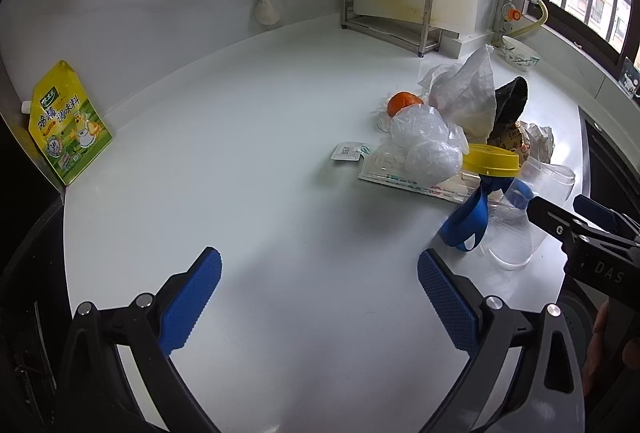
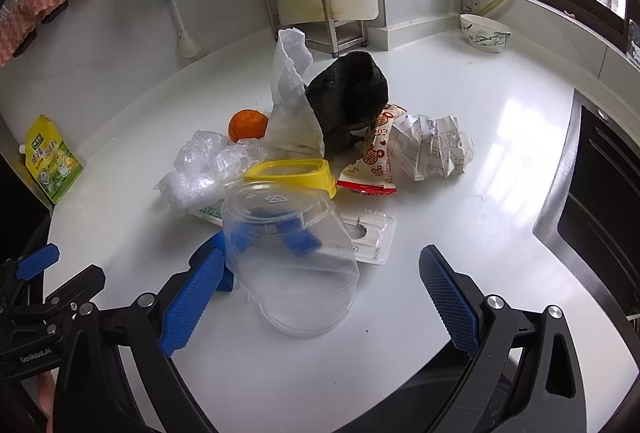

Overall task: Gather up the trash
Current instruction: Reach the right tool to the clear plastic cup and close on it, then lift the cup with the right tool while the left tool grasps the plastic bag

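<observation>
So, a white countertop [image 2: 460, 193] is seen filling both views, and the trash is found heaped around the middle of it. Biggest in the heap is a dark cloth [image 2: 352, 97], leaned against by a white plastic bag [image 2: 294, 101]. To the right, crumpled paper [image 2: 434, 145] is parked beside a red snack wrapper [image 2: 374, 161]. A clear plastic tub [image 2: 292, 253] is tipped on its side at the front, with a yellow lid [image 2: 292, 173] just behind it and a blue strap [image 1: 468, 221] seen through it. Clear film [image 2: 200, 169] is bunched at the left, an orange [image 2: 248, 125] tucked behind.

The left gripper [image 1: 320, 297] is spread wide over bare counter, nothing held. The right gripper [image 2: 320, 297] is also spread wide, the tub's rim lying between its fingers, not pinched.
</observation>
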The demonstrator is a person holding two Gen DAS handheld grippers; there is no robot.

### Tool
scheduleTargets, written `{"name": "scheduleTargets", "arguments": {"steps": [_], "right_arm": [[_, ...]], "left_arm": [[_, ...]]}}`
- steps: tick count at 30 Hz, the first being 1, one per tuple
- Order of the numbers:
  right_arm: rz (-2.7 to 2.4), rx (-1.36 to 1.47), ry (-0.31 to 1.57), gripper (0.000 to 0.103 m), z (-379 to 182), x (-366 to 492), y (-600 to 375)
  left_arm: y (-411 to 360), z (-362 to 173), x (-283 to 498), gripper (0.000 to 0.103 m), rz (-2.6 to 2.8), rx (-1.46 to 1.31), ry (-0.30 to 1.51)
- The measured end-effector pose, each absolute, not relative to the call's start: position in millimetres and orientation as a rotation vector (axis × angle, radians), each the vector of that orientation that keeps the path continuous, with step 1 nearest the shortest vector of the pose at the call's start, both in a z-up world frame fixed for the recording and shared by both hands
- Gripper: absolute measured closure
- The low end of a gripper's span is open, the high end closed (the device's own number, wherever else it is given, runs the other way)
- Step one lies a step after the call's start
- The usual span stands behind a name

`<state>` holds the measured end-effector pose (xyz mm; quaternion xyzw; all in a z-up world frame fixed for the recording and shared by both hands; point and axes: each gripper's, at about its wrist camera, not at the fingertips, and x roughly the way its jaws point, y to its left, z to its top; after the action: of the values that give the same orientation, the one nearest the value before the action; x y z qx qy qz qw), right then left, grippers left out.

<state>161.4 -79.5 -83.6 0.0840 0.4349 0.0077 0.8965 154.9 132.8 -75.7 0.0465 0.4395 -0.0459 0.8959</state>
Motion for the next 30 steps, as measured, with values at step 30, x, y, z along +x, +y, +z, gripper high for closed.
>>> {"name": "scheduleTargets", "arguments": {"steps": [30], "right_arm": [[0.027,0.170,0.795,0.041,-71,155,-84]], "left_arm": [[116,-80,168,0.006,-0.181,0.031,0.940]]}}
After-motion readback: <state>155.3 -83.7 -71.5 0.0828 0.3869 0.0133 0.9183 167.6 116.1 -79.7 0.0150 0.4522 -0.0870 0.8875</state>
